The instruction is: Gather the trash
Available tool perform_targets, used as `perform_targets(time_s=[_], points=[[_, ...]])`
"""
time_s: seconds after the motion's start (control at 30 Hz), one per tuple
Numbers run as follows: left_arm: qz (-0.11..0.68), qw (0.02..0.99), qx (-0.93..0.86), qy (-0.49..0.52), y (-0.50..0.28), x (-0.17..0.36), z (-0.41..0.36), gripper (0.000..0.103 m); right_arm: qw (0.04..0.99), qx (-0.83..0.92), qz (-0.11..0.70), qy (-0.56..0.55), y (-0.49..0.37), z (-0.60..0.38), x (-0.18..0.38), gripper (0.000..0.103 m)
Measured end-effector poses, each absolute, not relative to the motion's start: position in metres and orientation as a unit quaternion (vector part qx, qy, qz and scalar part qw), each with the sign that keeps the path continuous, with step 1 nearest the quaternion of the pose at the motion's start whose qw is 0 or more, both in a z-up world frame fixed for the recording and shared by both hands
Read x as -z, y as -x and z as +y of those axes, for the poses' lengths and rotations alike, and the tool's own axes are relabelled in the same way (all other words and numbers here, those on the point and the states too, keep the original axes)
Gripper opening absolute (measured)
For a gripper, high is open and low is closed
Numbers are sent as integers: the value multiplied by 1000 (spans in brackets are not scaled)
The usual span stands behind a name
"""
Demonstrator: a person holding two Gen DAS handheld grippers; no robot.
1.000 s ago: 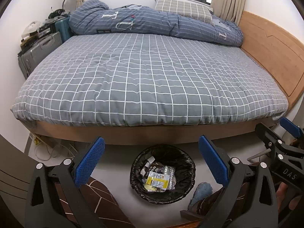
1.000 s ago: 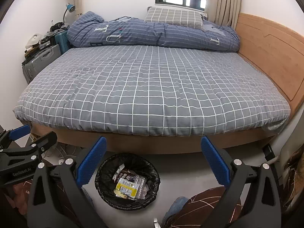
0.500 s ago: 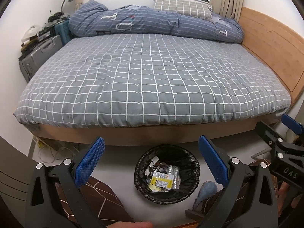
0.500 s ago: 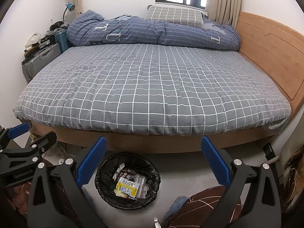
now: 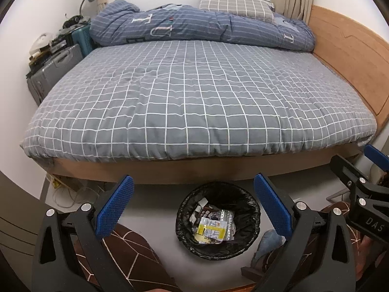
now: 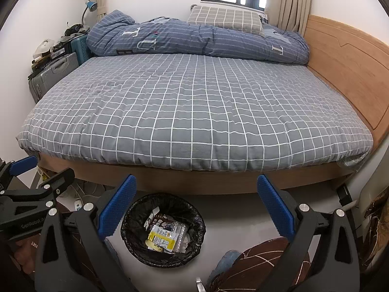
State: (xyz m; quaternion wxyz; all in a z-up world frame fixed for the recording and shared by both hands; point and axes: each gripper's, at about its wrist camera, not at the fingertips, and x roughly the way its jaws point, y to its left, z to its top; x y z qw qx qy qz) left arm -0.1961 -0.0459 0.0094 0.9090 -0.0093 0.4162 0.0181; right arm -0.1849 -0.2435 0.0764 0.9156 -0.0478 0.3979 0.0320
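Note:
A round bin with a black liner [image 5: 184, 228] [image 6: 128, 238] stands on the pale floor in front of the bed. Several wrappers lie inside it, among them a yellow packet [image 5: 211, 231] [image 6: 161, 238]. My left gripper [image 5: 193, 203] hangs open above the bin, nothing between its blue pads. My right gripper [image 6: 197, 203] is open too, empty, with the bin below and to its left. Each gripper shows at the edge of the other's view, the right one [image 5: 364, 177] and the left one [image 6: 31, 185].
A wide bed with a grey checked cover [image 5: 194, 97] fills the view, with a blue duvet [image 5: 206, 29] and a pillow at its far side. Suitcases [image 5: 53, 70] stand at the left wall. Cables [image 5: 70, 192] lie on the floor. Brown patterned trouser legs [image 6: 255, 265] show below.
Both views have drifted slightly, so the bin sits a little further right in the left wrist view. Both grippers stay open and empty.

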Motion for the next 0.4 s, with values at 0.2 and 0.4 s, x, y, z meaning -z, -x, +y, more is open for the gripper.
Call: perform_targets(time_s=[0.2, 0.4], points=[[422, 907, -13, 17, 196, -8, -44, 97, 916, -35, 398, 47, 185, -243, -75, 95], [416, 909, -14, 19, 196, -10, -42, 97, 916, -36, 397, 46, 186, -242, -74, 95]])
